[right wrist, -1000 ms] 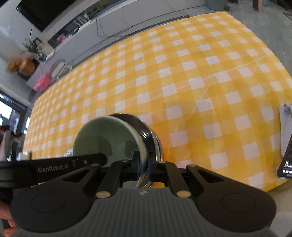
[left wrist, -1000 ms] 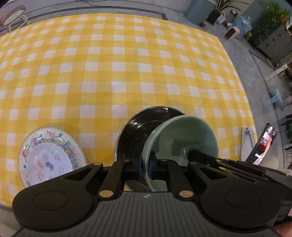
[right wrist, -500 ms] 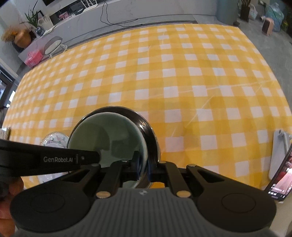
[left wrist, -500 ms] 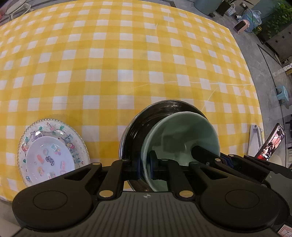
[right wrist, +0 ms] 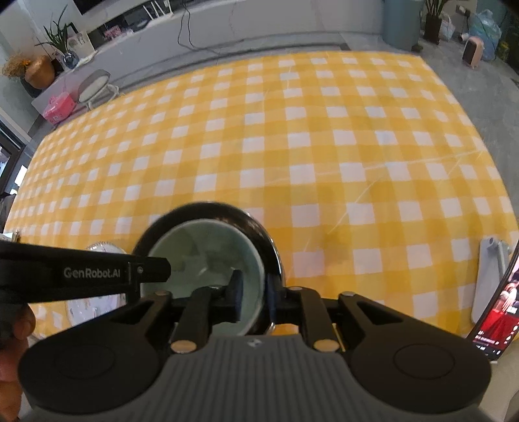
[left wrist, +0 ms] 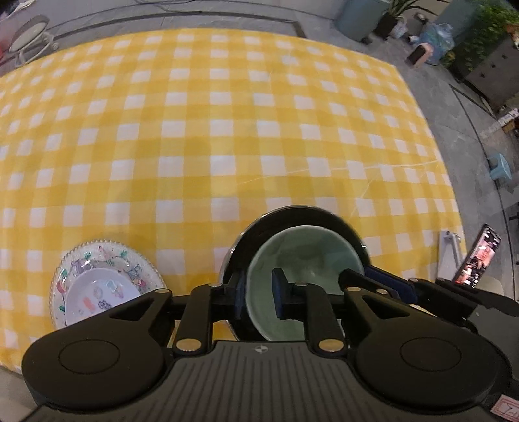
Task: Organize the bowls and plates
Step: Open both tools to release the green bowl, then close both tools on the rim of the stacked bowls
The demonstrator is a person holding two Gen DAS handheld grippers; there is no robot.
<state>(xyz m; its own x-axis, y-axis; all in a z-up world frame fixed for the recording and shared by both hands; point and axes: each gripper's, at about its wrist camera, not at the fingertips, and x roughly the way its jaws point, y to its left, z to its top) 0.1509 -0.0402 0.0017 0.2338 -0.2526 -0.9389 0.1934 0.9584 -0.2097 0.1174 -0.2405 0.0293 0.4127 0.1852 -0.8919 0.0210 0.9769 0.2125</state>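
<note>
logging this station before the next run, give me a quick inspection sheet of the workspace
surface: yellow-and-white checked tablecloth over the table, creased on the right side.
job's things: green bowl sits inside the black bowl; patterned plate lies flat to their left, apart from them.
clutter: phone with lit screen propped at the right edge, beside a white stand.
grippers: left tool clamps the green bowl's left rim; right tool clamps its right rim.
cables: black cables hang down the far counter; none seen on the table.
surroundings: potted plants, teal bin, round stool, blue stool.
</note>
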